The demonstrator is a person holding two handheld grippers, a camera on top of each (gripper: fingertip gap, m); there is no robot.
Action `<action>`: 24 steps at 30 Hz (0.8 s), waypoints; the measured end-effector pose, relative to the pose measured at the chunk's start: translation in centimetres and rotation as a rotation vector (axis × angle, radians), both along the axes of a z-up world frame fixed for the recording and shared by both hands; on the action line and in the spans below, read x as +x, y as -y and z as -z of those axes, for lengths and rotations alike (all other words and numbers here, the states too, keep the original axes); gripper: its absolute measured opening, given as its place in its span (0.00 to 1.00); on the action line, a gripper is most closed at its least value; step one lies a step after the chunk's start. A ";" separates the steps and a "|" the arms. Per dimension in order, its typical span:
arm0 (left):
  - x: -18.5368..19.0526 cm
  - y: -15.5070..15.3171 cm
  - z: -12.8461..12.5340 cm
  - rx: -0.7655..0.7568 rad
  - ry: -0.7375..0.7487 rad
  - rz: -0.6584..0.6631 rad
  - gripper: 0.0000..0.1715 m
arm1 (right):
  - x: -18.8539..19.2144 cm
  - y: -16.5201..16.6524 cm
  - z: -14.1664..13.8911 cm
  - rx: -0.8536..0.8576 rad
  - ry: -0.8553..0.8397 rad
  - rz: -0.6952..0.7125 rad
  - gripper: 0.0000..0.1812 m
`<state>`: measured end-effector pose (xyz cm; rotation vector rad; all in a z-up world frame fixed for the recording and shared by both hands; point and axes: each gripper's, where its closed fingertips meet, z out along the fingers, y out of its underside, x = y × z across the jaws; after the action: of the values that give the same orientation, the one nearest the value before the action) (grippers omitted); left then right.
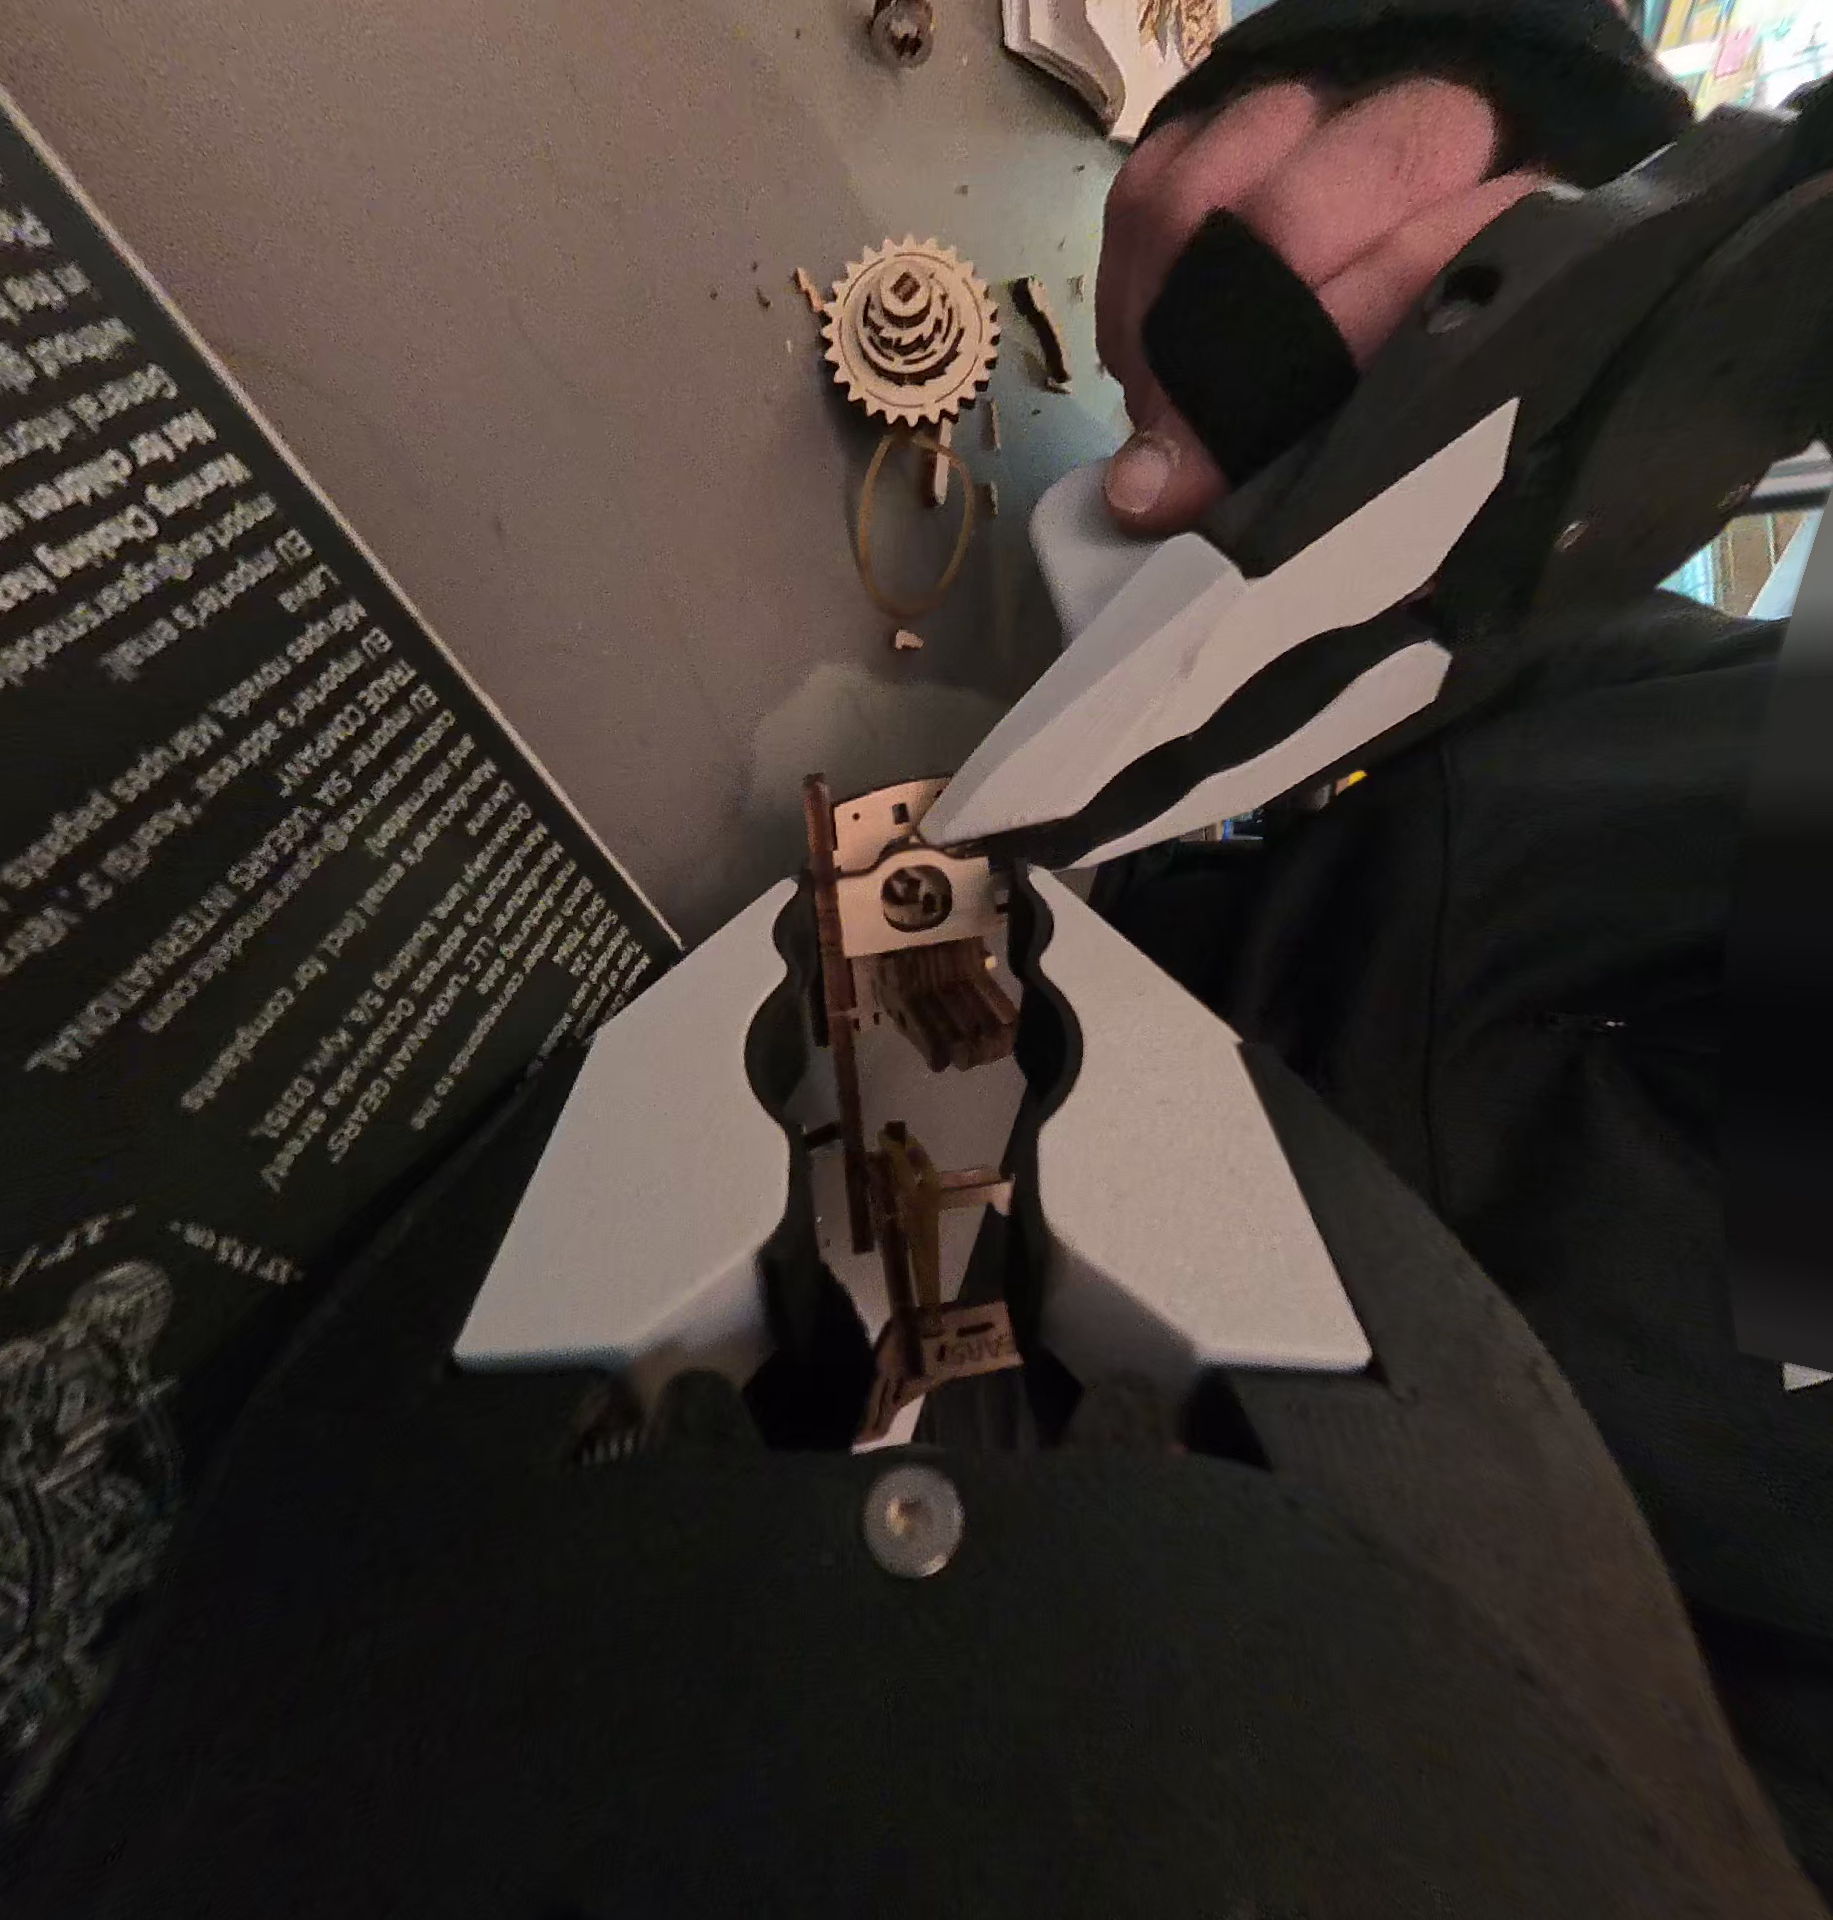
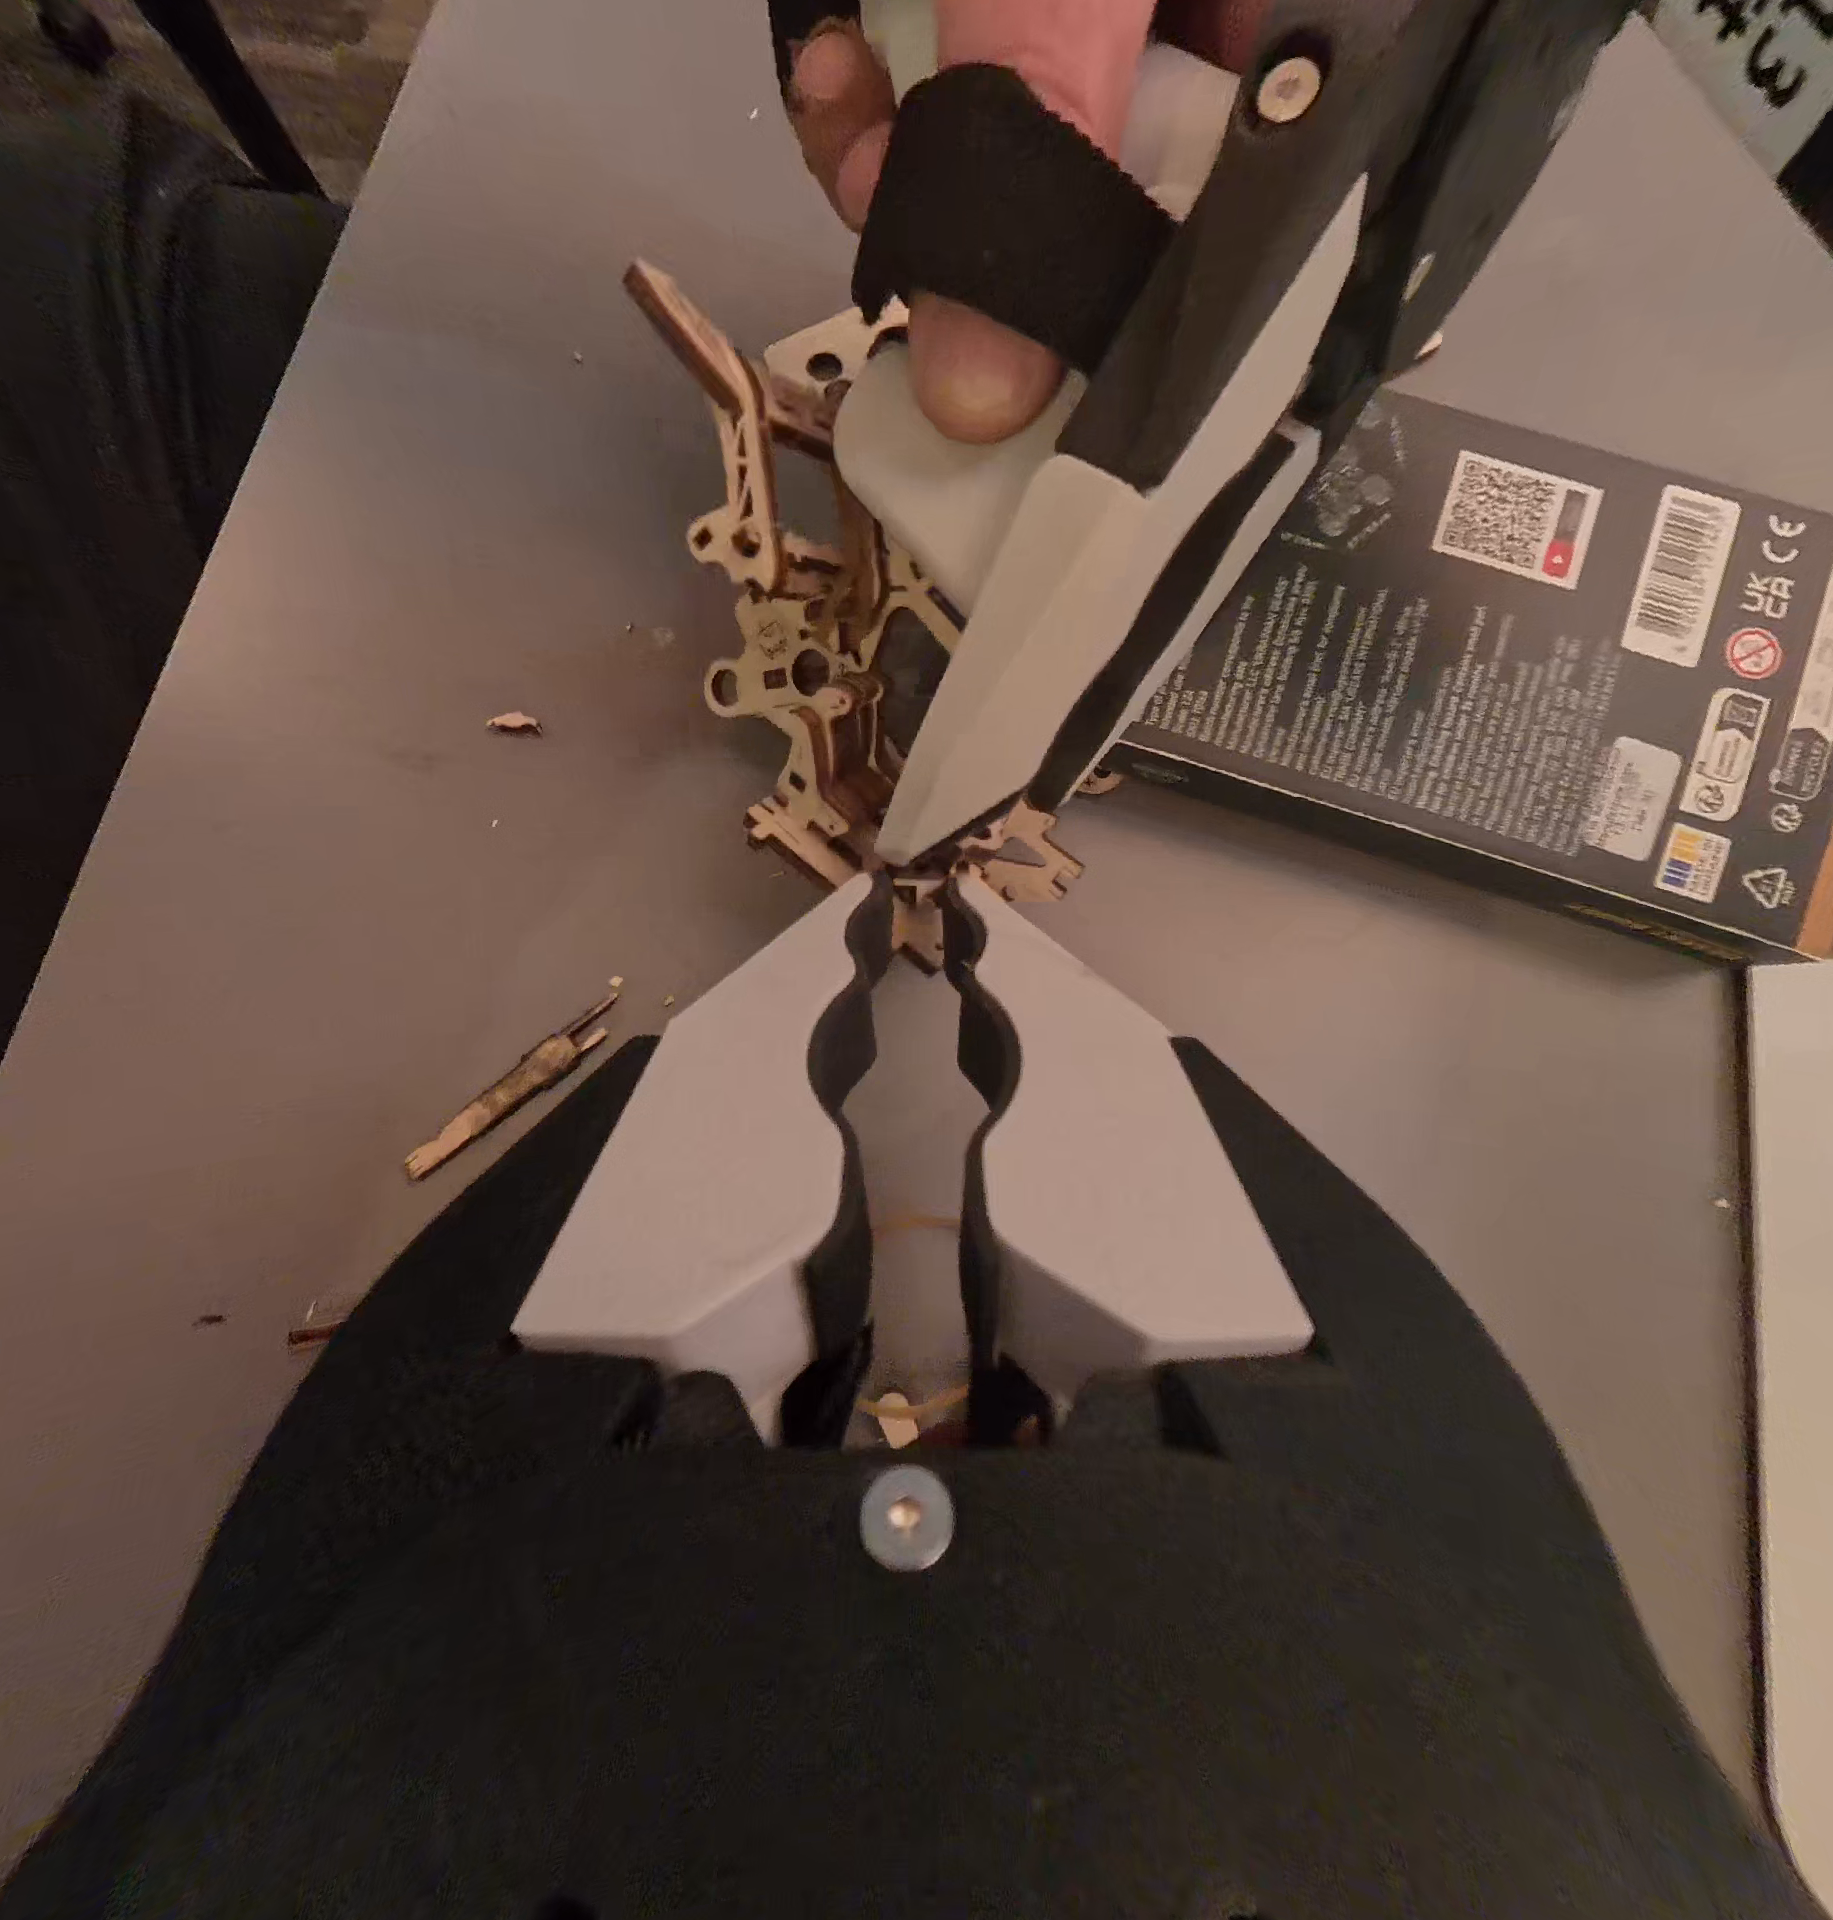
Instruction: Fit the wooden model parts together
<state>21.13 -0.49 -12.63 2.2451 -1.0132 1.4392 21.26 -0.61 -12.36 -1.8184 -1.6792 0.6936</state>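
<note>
The wooden model (image 1: 912, 904) is a pale laser-cut frame with darker layered pieces, held upright between my left gripper's (image 1: 917, 904) pads. The left gripper is shut on it. In the right wrist view the model (image 2: 787, 665) stands over the grey table (image 2: 372, 831), with the left gripper (image 2: 922, 847) coming down on it from the upper right. My right gripper (image 2: 914, 894) is nearly closed, its tips pinching a small protruding wooden piece at the model's near end. In the left wrist view the right gripper (image 1: 948, 831) touches the model's top edge.
A stacked wooden gear (image 1: 907, 343) and a rubber band (image 1: 917, 530) lie on the table beyond. A black printed box (image 1: 216, 727) lies at the left; it also shows in the right wrist view (image 2: 1514, 675). A wooden stick (image 2: 507, 1091) and chips lie at the left. Only a small space, under 4 cm, lies between the two pairs of fingers.
</note>
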 end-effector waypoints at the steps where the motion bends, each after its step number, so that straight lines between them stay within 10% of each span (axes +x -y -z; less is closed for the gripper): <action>1: 0.0 0.0 0.0 -0.003 -0.001 0.000 0.20 | 0.0 0.0 0.0 -0.003 0.003 0.004 0.03; 24: 0.1 0.3 0.0 0.033 -0.002 0.028 0.20 | 0.2 0.1 -0.3 -0.020 -0.019 0.027 0.03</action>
<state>21.23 -0.76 -12.66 2.2462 -1.0708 1.4180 21.44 -0.71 -12.11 -1.8389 -1.6379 0.7164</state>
